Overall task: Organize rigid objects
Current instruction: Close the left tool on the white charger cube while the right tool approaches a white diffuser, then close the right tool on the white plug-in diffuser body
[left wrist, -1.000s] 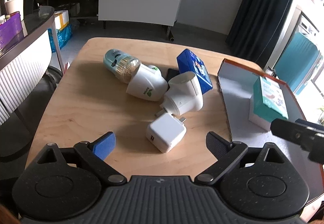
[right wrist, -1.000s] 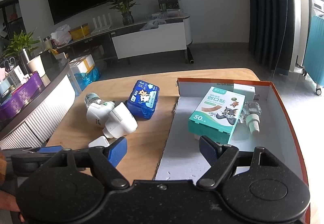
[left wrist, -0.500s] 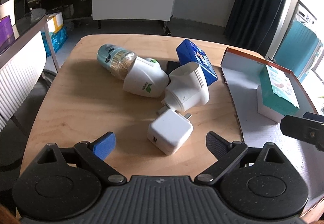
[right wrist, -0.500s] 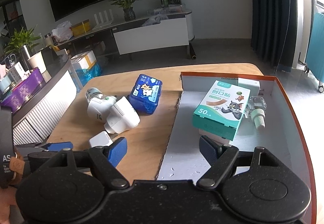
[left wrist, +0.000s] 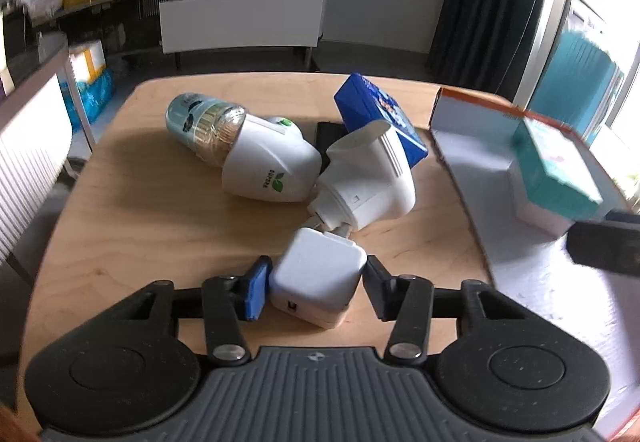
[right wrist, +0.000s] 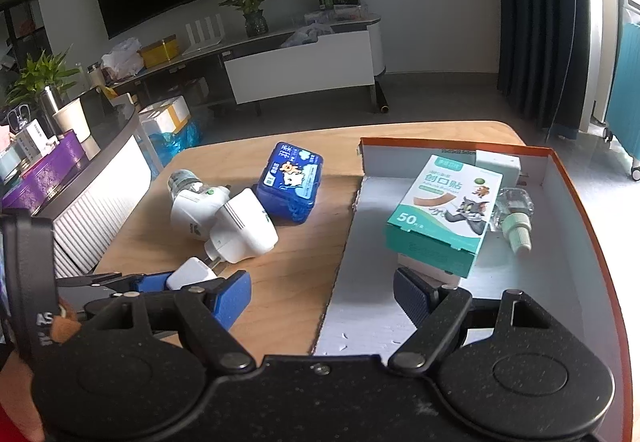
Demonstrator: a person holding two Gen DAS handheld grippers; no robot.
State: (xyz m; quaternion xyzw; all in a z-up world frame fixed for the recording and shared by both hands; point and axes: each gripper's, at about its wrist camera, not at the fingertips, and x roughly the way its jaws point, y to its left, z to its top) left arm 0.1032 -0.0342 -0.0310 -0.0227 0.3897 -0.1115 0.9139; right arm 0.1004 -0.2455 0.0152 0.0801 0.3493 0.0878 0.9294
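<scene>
Two pads of the left gripper [left wrist: 316, 288] clamp the white charger [left wrist: 318, 284] at lower centre. Only the right wrist view shows the small bottle [right wrist: 514, 220] behind the teal box [right wrist: 444, 216] at right; the right gripper [right wrist: 322, 296] gapes wide, empty.

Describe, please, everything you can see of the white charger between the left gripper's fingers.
The charger is a small white cube with rounded corners, smooth glossy plastic by its look. A dark USB slot shows on its near lower face. It sits tilted on the wooden table, and whether it is lifted cannot be told. The left gripper is shut on it, blue pad on one side, dark pad on the other. Its far edge meets the metal prongs of a larger white plug. The right wrist view shows only its top.
</scene>
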